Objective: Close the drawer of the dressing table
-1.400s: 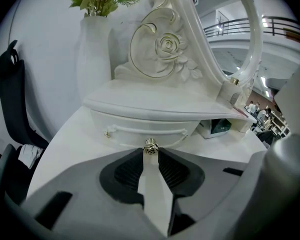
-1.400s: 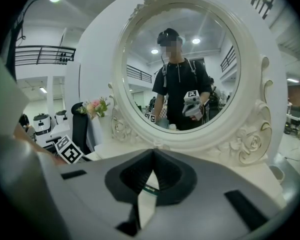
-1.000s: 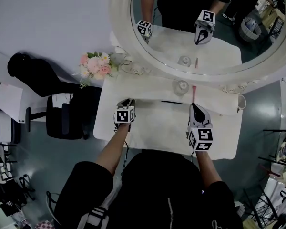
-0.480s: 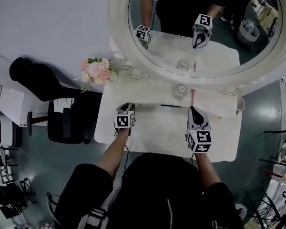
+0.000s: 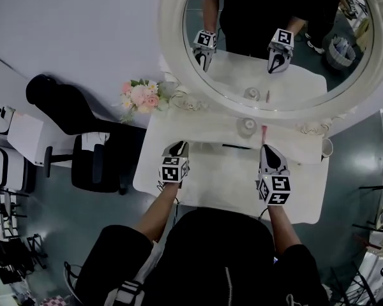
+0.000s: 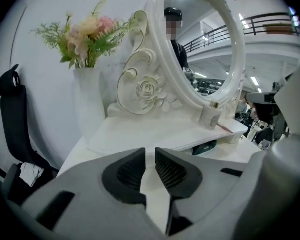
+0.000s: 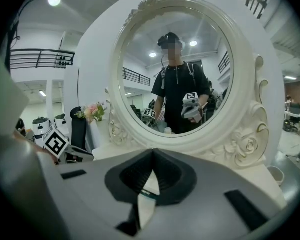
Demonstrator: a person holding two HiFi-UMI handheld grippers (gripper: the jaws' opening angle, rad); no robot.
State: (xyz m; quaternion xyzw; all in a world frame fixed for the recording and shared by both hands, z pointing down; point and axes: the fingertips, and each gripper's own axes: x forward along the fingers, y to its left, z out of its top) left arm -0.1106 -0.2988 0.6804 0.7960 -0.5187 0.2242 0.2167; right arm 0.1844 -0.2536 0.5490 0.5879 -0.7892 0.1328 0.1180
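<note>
Since a second ago little on the table has shifted: both my grippers remain over the near half of the drawer, and my left jaws have just been closing with nothing between them.

The dressing table point(image 5: 179, 123) stands against the far wall, its round white-framed mirror point(image 5: 172, 43) rising from the far edge. The drawer point(image 5: 223, 177) is pulled out toward me. Its floor is bare and white, apart from a dark teal thing point(image 5: 236, 146) at its far edge, tucked under the tabletop; what it is I cannot tell.

My left gripper point(image 5: 177, 148) hangs over the drawer's left side, pads a narrow gap apart and holding nothing. My right gripper point(image 5: 267, 149) is over the drawer's right side, its pad tips pressed together, clamping nothing that I can make out.

A white vase point(image 6: 87, 104) at the tabletop's far left corner holds pink and cream flowers point(image 5: 140, 95) with green leaves. A white cup point(image 5: 326, 148) sits at the tabletop's right end; I cannot see its inside. A small clear jar point(image 5: 247, 126) stands near the mirror's foot, contents unclear, and a thin pink stick point(image 5: 263, 132) lies just to its right.
</note>
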